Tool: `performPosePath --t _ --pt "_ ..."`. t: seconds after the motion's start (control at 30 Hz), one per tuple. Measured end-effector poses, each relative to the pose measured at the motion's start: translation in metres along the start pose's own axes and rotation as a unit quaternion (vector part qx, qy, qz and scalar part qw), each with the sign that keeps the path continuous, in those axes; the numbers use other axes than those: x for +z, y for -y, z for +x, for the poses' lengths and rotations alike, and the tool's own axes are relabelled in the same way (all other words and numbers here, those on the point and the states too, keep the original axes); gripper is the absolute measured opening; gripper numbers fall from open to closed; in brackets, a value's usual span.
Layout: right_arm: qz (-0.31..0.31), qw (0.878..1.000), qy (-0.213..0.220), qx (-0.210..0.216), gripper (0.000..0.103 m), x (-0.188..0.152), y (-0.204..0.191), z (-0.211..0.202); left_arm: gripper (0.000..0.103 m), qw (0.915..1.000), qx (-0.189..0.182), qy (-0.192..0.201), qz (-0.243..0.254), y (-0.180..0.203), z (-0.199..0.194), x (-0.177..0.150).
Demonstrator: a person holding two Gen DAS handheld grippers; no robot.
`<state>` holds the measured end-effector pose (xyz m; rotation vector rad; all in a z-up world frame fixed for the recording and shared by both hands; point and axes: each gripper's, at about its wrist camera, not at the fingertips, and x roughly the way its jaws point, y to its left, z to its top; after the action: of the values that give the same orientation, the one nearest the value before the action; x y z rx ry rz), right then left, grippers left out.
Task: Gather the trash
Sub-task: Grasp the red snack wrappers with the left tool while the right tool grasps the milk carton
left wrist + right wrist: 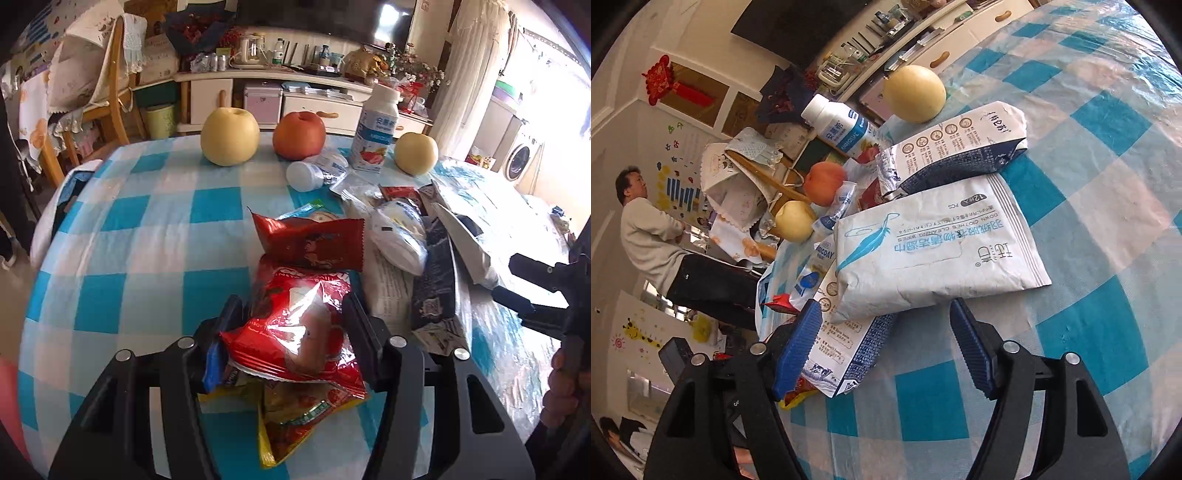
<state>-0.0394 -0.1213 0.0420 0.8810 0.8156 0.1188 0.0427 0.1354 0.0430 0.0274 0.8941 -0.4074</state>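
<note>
Our left gripper (291,325) pinches the crinkly red foil snack wrapper (295,332); we squeeze firmly. Our right gripper (882,350) gapes empty beside the white wipes pouch (938,254).

Crumpled red snack wrapper (295,328) atop wrapper pile

Daylight strong, pouring from window (565,110) at right edge of left wrist view; area blown out. Glare on red wrapper (295,332) at lower centre. Tablecloth (1089,184) film shows white sheen at upper right of right wrist view. Both frames sharp centrally; fisheye bending, dark vignette at corners.
</note>
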Motion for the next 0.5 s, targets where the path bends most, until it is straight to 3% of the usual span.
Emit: performPosePath --t 0.2,0.27,0.37,0.5 --pt "-0.041 0.998 -0.035 0.015 0.078 -0.013 -0.022 0.017 0.06 0.999 -0.023 -0.027 0.025 0.016 0.0 -0.008" --pt "-0.055 0.998 -0.036 0.005 0.083 -0.015 -0.031 0.023 0.071 0.9991 -0.011 -0.03 0.028 0.018 0.003 -0.008" --pt "-0.06 0.998 -0.035 0.003 0.089 -0.016 -0.039 0.029 0.072 0.9985 0.034 -0.027 0.033 0.018 0.01 -0.002" --pt "-0.063 0.998 -0.029 -0.011 0.09 -0.012 -0.048 0.044 0.072 0.9987 0.046 -0.023 -0.008 0.004 0.015 0.007"
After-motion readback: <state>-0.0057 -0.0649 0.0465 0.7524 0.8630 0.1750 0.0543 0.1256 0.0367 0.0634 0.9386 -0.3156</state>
